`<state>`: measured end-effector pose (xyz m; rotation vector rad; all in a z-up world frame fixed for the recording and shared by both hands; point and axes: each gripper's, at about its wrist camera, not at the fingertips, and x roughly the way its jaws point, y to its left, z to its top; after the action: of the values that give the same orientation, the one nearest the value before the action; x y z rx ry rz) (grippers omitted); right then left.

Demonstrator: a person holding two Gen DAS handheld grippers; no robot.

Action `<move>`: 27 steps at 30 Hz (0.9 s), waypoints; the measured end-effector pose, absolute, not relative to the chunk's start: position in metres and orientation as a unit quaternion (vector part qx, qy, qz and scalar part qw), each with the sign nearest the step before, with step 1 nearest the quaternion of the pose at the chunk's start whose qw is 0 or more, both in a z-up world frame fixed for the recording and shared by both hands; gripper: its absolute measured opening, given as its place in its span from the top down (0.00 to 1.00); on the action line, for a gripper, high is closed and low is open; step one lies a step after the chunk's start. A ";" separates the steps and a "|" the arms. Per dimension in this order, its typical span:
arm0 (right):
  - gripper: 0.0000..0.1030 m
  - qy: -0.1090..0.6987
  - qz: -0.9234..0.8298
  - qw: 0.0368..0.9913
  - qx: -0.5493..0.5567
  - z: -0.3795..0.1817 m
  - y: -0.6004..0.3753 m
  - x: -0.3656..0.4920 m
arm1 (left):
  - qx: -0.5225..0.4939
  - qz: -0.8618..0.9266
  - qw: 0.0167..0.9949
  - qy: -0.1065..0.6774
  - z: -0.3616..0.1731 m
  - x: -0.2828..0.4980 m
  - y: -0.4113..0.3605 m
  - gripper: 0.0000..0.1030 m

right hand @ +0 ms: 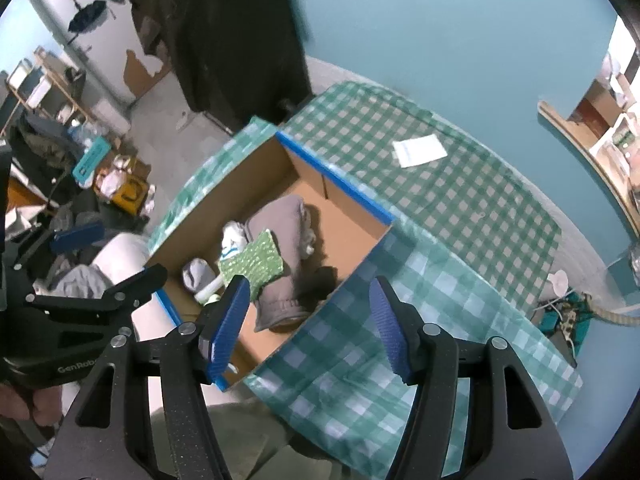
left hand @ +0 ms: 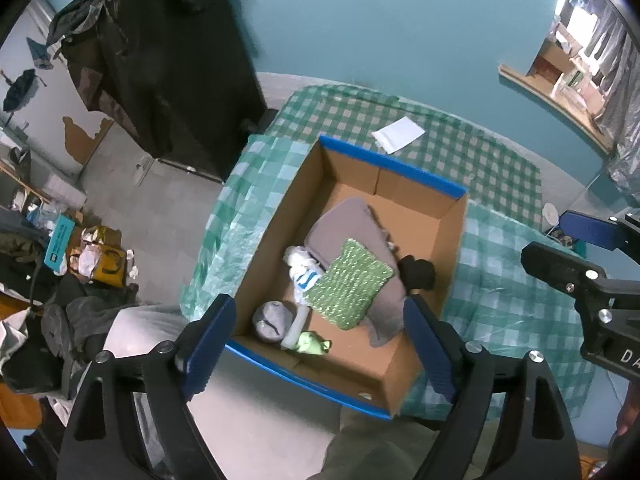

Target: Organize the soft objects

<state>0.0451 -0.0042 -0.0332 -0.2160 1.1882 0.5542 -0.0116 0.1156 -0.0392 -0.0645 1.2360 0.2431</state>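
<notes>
Left wrist: green knit cloth point(left hand: 347, 285) diagonal across box point(left hand: 452, 232).

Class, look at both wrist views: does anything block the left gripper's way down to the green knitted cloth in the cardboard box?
Nothing visible does. The green knitted cloth lies uncovered atop a grey folded garment in the open cardboard box, and the left gripper is open and empty.

black soft item point(left hand: 418, 274) indistinct, grey garment point(right hand: 280, 312) partly behind box wall point(right hand: 320, 312)

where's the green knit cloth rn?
In the cardboard box, lying on top of the folded grey garment: the green knit cloth sits mid-box in both wrist views, with the white-and-blue socks beside it on the left.
</notes>
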 end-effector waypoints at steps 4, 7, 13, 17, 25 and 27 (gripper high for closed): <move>0.38 0.542 0.248 0.796 -0.101 -0.022 -0.014 0.040 | -0.022 0.110 0.815 0.568 -0.027 -0.014 0.106 0.16; 0.38 0.539 0.244 0.800 -0.102 -0.018 -0.020 0.036 | -0.019 0.107 0.818 0.564 -0.021 -0.016 0.101 0.16; 0.38 0.529 0.235 0.810 -0.097 -0.011 -0.034 0.028 | -0.018 0.094 0.826 0.556 -0.011 -0.020 0.089 0.15; 0.38 0.526 0.230 0.814 -0.087 -0.009 -0.042 0.024 | -0.009 0.078 0.838 0.539 -0.004 -0.024 0.078 0.15; 0.38 0.528 0.219 0.817 -0.076 -0.006 -0.059 0.019 | 0.005 0.070 0.844 0.531 0.004 -0.027 0.064 0.13; 0.38 0.528 0.218 0.817 -0.074 -0.006 -0.062 0.018 | 0.008 0.068 0.845 0.530 0.005 -0.028 0.060 0.12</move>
<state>0.0182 -0.0625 -0.0059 -0.1575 1.1254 0.4643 -0.0276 0.0601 0.0055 0.0177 1.1193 0.1436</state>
